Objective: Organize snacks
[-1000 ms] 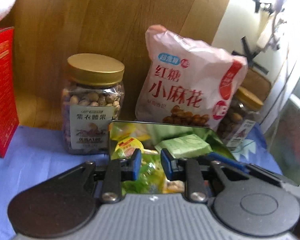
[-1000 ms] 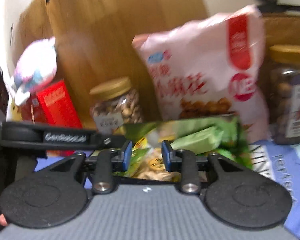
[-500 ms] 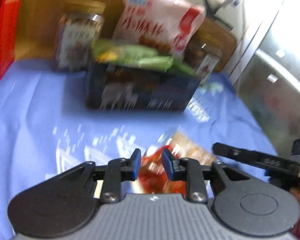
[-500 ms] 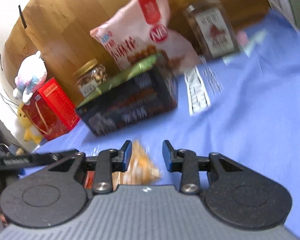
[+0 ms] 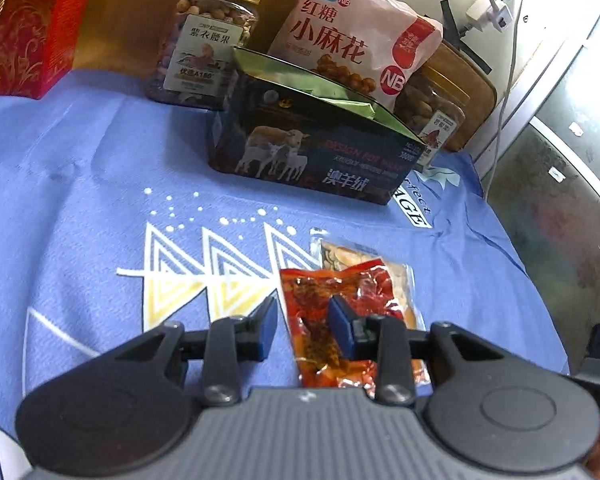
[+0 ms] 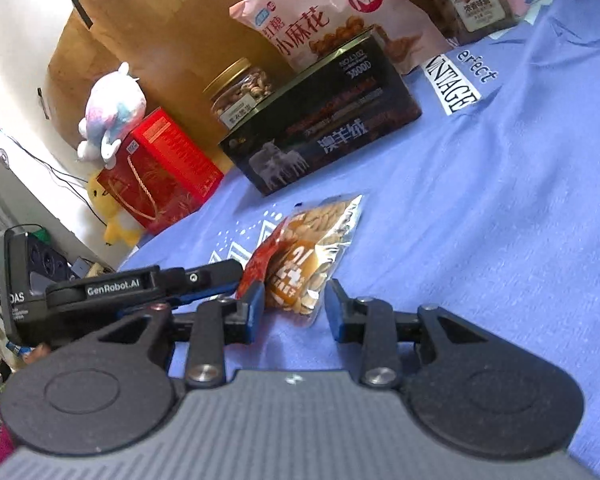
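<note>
A red spicy snack packet [image 5: 320, 312] lies on the blue cloth, partly over a clear packet of pale chips [image 5: 352, 256]. My left gripper [image 5: 303, 330] is open with its fingers on either side of the red packet, low over it. My right gripper [image 6: 294, 308] is open just before the near end of the chip packet [image 6: 320, 240], with the red packet [image 6: 260, 258] at its left. A dark open tin box [image 5: 312, 148] holds green-wrapped snacks; it also shows in the right wrist view [image 6: 324, 120].
Behind the tin stand a pink snack bag [image 5: 352, 44], a gold-lidded nut jar [image 5: 208, 40] and a second jar [image 5: 432, 116]. A red gift box [image 5: 24, 28] is at the left, with plush toys [image 6: 112, 112] on and beside it. The cloth edge [image 5: 512, 248] is at the right.
Both grippers have pulled back from above the tin and dropped low to the two packets on the cloth near the front. Both stay open.
</note>
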`<action>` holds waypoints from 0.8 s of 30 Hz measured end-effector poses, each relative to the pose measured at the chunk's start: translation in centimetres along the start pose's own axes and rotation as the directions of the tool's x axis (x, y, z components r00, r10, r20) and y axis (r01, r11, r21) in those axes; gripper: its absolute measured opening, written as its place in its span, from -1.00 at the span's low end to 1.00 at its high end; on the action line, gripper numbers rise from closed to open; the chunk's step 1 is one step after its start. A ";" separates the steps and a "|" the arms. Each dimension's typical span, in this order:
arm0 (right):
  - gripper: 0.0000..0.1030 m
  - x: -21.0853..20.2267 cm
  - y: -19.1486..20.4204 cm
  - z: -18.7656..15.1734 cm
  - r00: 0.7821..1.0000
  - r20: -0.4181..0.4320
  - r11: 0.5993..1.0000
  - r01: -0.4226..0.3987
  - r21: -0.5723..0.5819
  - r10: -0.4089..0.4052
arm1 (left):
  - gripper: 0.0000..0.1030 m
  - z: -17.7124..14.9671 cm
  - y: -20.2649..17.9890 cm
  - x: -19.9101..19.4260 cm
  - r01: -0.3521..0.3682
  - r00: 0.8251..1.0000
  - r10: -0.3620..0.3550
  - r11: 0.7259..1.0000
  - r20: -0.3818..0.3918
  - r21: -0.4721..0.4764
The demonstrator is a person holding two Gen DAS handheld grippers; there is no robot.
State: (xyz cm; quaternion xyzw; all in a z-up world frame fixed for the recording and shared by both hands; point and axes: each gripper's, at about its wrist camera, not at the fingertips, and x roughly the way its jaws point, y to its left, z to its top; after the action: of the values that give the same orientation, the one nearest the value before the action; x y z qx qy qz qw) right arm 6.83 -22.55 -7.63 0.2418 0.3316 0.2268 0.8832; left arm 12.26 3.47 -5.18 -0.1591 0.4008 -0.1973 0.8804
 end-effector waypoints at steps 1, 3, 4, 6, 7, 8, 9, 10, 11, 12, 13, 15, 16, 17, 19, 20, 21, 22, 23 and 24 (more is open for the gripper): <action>-0.29 -0.3 0.5 -0.1 0.999 0.032 0.999 0.034 -0.032 -0.033 | -0.43 -0.1 0.0 -0.1 -0.005 1.000 0.005 1.000 0.000 0.002; -0.29 -1.4 1.6 0.0 0.992 0.108 0.993 0.075 -0.090 -0.065 | -0.43 -0.2 -0.1 -0.4 -0.016 1.000 0.016 1.000 0.001 0.005; -0.29 -1.7 2.0 0.1 0.989 0.130 0.991 0.078 -0.106 -0.064 | -0.43 -0.3 0.0 -0.4 -0.017 1.000 0.017 1.000 0.001 0.003; -0.29 -1.9 2.7 0.2 0.991 0.133 0.990 0.044 -0.131 -0.027 | -0.43 -0.5 0.2 -0.7 -0.009 1.000 0.009 1.000 0.000 -0.005; -0.29 -1.5 2.9 0.2 0.993 0.115 0.990 0.028 -0.139 -0.012 | -0.43 -0.5 0.2 -0.7 -0.006 1.000 0.006 1.000 0.000 -0.006; -0.29 -0.9 3.0 0.1 0.996 0.091 0.990 0.022 -0.142 -0.009 | -0.43 -0.6 0.3 -0.7 -0.004 1.000 0.005 1.000 0.001 -0.006; -0.29 -0.2 3.0 -0.1 0.998 0.065 0.990 0.020 -0.140 -0.011 | -0.43 -0.7 0.3 -0.8 -0.002 1.000 0.002 1.000 0.003 -0.008; -0.29 0.8 3.0 -0.3 0.999 0.034 0.991 0.016 -0.131 -0.011 | -0.43 -0.7 0.3 -0.8 0.000 1.000 0.000 1.000 0.003 -0.010; -0.31 1.8 3.0 -0.5 1.000 -0.002 0.993 0.001 -0.115 -0.002 | -0.43 -0.7 0.3 -0.8 0.001 1.000 -0.001 1.000 0.004 -0.010; -0.35 2.9 3.0 -0.7 0.999 -0.038 0.994 -0.026 -0.102 0.022 | -0.43 -0.7 0.2 -0.8 0.001 1.000 -0.001 1.000 0.004 -0.007; -0.61 4.0 3.1 -1.1 0.996 -0.075 0.994 -0.058 -0.095 0.051 | -0.43 -0.7 0.2 -0.8 0.000 1.000 0.000 1.000 0.004 -0.005; -0.71 4.9 3.7 -1.5 0.995 -0.083 0.993 -0.068 -0.099 0.060 | -0.36 -0.7 0.3 -1.0 -0.001 1.000 0.001 1.000 0.007 -0.013; -0.75 5.1 3.8 -1.4 0.995 -0.083 0.992 -0.069 -0.104 0.061 | -0.31 -0.6 0.5 -1.0 0.010 1.000 -0.010 1.000 -0.001 -0.017; -0.80 5.0 3.5 -1.1 0.994 -0.083 0.993 -0.083 -0.083 0.076 | -0.28 -0.6 0.7 -1.2 0.019 1.000 -0.019 0.999 -0.003 -0.027; -0.85 4.7 2.1 -0.7 0.986 -0.082 0.989 -0.147 0.021 0.149 | -0.12 -0.5 1.2 -1.8 0.017 1.000 -0.017 0.999 0.007 -0.040; -0.88 4.3 1.4 -0.8 0.980 -0.078 0.981 -0.179 0.075 0.185 | -0.07 -0.4 1.4 -2.1 0.020 1.000 -0.019 0.999 0.015 -0.049; -0.89 4.1 0.4 -0.6 0.973 -0.068 0.967 -0.211 0.141 0.222 | 0.01 -0.2 1.7 -2.4 0.034 0.999 -0.032 0.997 0.022 -0.068; -0.90 3.9 -0.2 -0.4 0.967 -0.057 0.953 -0.233 0.193 0.248 | 0.07 0.0 2.0 -2.6 0.056 0.998 -0.054 0.995 0.022 -0.087; -0.90 3.8 -0.8 -0.3 0.960 -0.048 0.936 -0.256 0.240 0.275 | 0.09 0.1 2.3 -2.7 0.084 0.996 -0.083 0.991 0.018 -0.106; -0.90 3.8 -1.6 -0.2 0.948 -0.034 0.908 -0.292 0.299 0.316 | 0.13 0.3 2.4 -2.7 0.117 0.993 -0.117 0.985 0.010 -0.125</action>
State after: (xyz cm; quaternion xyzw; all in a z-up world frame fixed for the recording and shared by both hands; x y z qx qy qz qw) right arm 9.69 -21.58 -10.48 0.4081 0.3555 0.3200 0.7776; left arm 11.43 6.86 -4.33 -0.2377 0.4012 -0.2230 0.8560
